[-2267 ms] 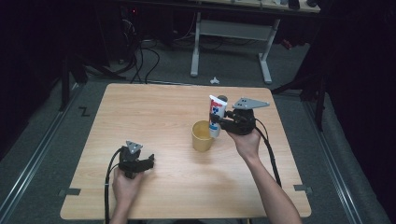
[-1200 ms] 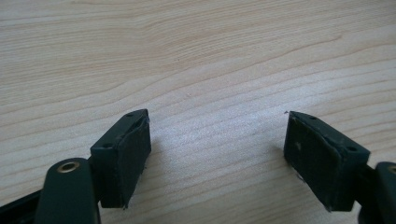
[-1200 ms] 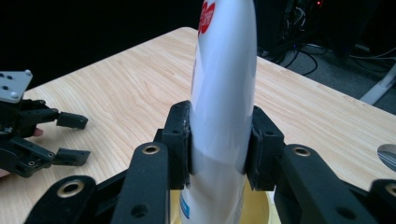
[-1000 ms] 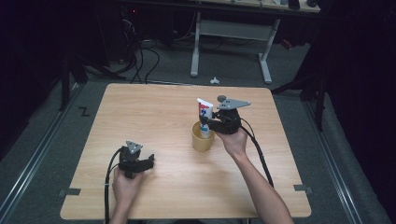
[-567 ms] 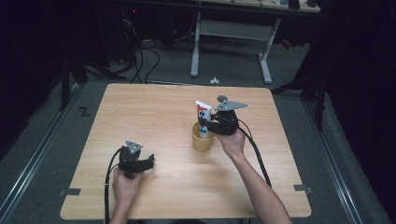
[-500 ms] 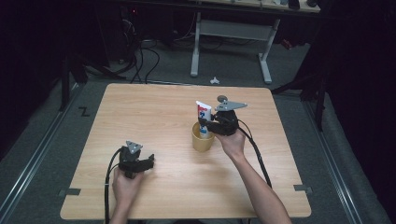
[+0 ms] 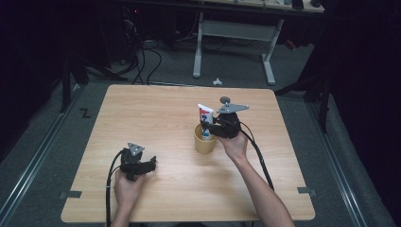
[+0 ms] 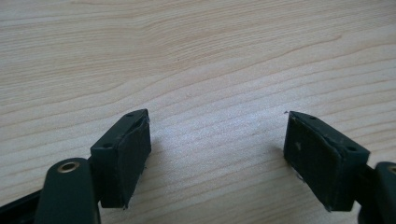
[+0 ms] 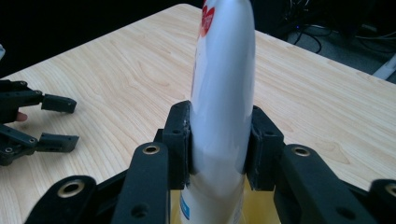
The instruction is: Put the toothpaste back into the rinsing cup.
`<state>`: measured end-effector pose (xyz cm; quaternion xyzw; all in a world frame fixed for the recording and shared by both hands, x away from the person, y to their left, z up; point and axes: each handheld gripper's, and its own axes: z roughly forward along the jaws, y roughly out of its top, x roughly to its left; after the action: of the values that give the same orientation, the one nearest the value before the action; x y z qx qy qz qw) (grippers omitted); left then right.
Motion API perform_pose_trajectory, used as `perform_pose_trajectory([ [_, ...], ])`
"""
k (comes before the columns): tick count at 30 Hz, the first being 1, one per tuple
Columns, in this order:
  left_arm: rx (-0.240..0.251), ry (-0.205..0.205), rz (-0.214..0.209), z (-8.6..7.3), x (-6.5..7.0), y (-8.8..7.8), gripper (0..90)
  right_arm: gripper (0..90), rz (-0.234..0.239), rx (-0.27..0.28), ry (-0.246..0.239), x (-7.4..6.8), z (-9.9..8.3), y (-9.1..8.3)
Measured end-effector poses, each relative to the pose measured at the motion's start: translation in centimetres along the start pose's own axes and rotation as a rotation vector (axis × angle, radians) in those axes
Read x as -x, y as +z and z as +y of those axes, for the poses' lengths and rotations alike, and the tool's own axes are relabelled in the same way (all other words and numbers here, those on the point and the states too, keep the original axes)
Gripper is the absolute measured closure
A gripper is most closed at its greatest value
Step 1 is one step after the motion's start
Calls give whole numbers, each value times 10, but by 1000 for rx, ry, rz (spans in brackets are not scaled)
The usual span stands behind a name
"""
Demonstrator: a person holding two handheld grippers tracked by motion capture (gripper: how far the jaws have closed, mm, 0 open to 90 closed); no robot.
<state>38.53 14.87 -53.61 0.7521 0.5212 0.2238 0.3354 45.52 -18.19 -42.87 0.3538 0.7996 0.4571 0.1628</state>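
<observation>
Right hand: forearm comes in from the table's near edge and runs up and inward to the yellow cup (image 7: 204, 143); the hand sits just right of the cup, wrist roughly level.
Right gripper (image 7: 210, 126): points sideways toward the cup, level with its rim, grey plate on top.
Right jaws: pinching the white tube (image 9: 224, 88) from both sides, pads pressed into its body so it bulges slightly between them.
Tube: upright, lower end down inside the cup, flat crimped end with red print sticking up above the cup's rim (image 7: 204, 113).
Cup: stands on the table (image 7: 156, 109), a little right of the table's middle.
Left hand: forearm rises from the near edge, well left of the cup and nearer the person; the hand rests low on the wood.
Left gripper (image 8: 217, 154): aimed across the tabletop, seemingly lying on it, though contact is hard to judge.
Left jaws: spread wide with bare wood between them.
</observation>
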Motion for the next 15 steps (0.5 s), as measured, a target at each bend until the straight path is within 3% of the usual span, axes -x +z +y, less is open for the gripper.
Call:
perform_pose_trajectory([
  [15, 0, 0, 0, 0, 0, 0, 235, 661, 2, -31, -6, 0, -5, 5],
])
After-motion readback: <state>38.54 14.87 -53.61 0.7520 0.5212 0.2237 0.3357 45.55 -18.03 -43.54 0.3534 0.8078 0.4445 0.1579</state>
